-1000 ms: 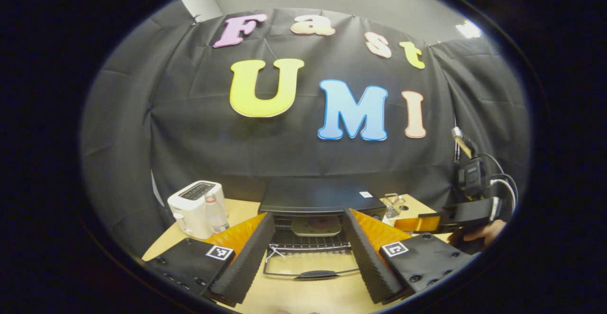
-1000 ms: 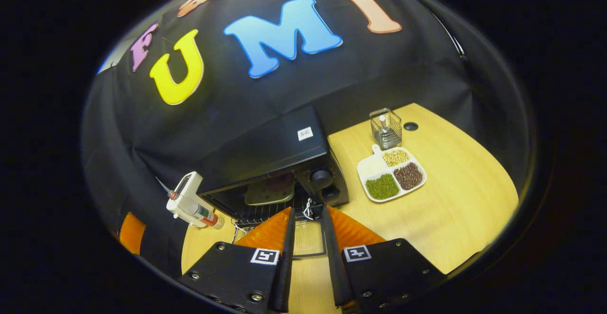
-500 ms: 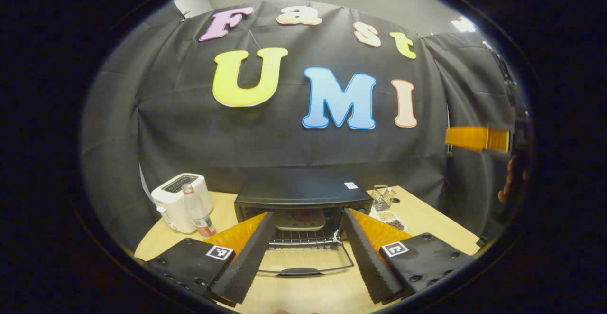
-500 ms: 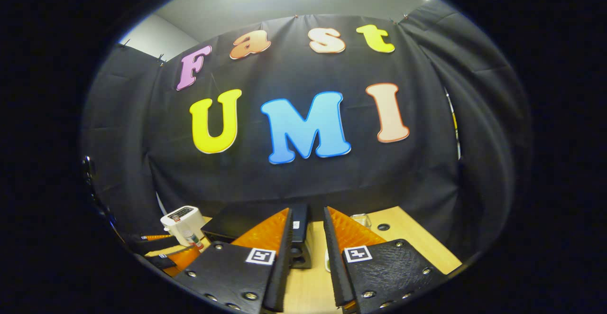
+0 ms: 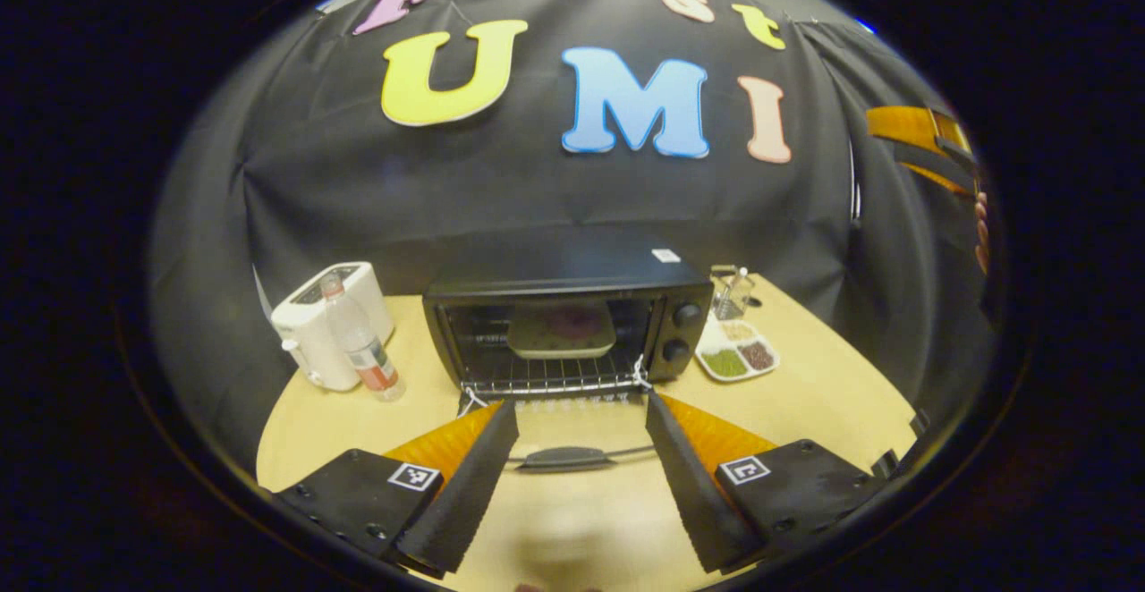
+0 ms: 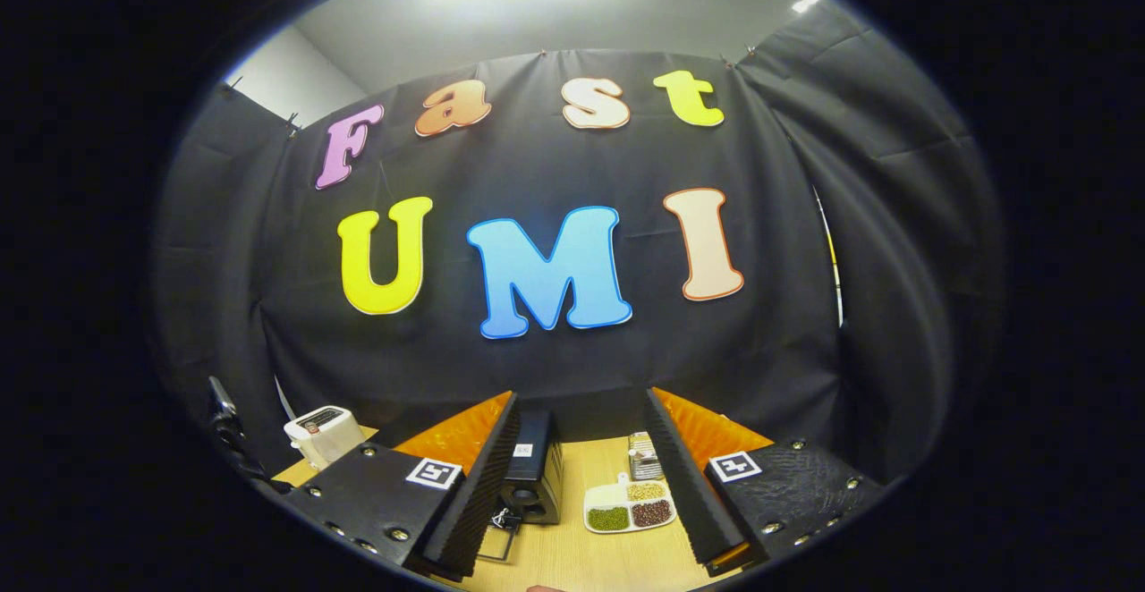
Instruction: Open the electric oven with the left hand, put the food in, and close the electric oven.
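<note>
The black electric oven (image 5: 564, 292) stands mid-table with its glass door folded down flat; the door handle (image 5: 566, 458) lies toward me. A tan plate with a reddish piece of food (image 5: 562, 328) rests on the wire rack inside. My left gripper (image 5: 581, 409) is open in front of the door, and the handle shows between its fingers without touching them. My right gripper (image 6: 581, 400) is open and empty, held high and back from the table. It also shows as a raised gripper (image 5: 921, 136) at the far right, with a hand (image 5: 982, 234) below it. From there I see the oven (image 6: 535, 476) side-on.
A white toaster (image 5: 326, 324) and a small bottle (image 5: 362, 350) stand left of the oven. On its right are a divided dish of beans (image 5: 738, 355) and a wire holder (image 5: 729, 288). The wooden table (image 5: 805, 404) has bare room at the front right.
My right gripper rose away from the oven and its fingers opened from nearly shut. My left gripper drew back and now looks down on the open oven.
</note>
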Tool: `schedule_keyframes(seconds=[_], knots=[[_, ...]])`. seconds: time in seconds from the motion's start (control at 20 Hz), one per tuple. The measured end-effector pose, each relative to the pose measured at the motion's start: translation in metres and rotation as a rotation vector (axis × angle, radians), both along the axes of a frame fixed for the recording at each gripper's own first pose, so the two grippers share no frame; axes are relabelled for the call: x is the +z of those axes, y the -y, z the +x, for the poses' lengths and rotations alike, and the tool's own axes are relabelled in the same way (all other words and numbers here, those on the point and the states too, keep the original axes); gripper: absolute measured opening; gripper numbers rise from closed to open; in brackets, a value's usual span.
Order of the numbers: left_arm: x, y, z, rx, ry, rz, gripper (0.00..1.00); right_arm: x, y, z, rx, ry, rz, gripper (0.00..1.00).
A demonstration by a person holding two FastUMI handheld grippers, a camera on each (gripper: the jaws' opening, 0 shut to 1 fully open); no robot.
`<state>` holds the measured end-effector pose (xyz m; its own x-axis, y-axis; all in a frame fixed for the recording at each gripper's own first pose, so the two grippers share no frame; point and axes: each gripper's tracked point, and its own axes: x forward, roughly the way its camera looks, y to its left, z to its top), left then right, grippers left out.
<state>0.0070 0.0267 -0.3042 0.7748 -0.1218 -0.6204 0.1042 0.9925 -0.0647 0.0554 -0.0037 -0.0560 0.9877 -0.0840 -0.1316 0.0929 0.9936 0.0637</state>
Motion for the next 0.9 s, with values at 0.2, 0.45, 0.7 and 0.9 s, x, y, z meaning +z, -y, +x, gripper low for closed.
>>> schedule_keyframes(seconds=[0.2, 0.45, 0.7, 0.9], knots=[[-0.041, 0.002, -0.024, 0.003, -0.163, -0.004, 1.00, -0.008, 0.004, 0.000, -0.005, -0.021, -0.027, 0.89], [-0.090, 0.008, -0.035, -0.022, -0.337, -0.004, 0.98, -0.020, 0.007, 0.002, 0.006, -0.061, -0.028, 0.94], [-0.126, 0.006, -0.037, 0.011, -0.475, -0.030, 0.98, -0.022, 0.017, 0.001, -0.013, -0.057, -0.051, 0.94], [-0.146, 0.006, -0.029, 0.008, -0.532, -0.020, 1.00, -0.027, 0.027, 0.002, -0.041, -0.073, -0.027, 0.94]])
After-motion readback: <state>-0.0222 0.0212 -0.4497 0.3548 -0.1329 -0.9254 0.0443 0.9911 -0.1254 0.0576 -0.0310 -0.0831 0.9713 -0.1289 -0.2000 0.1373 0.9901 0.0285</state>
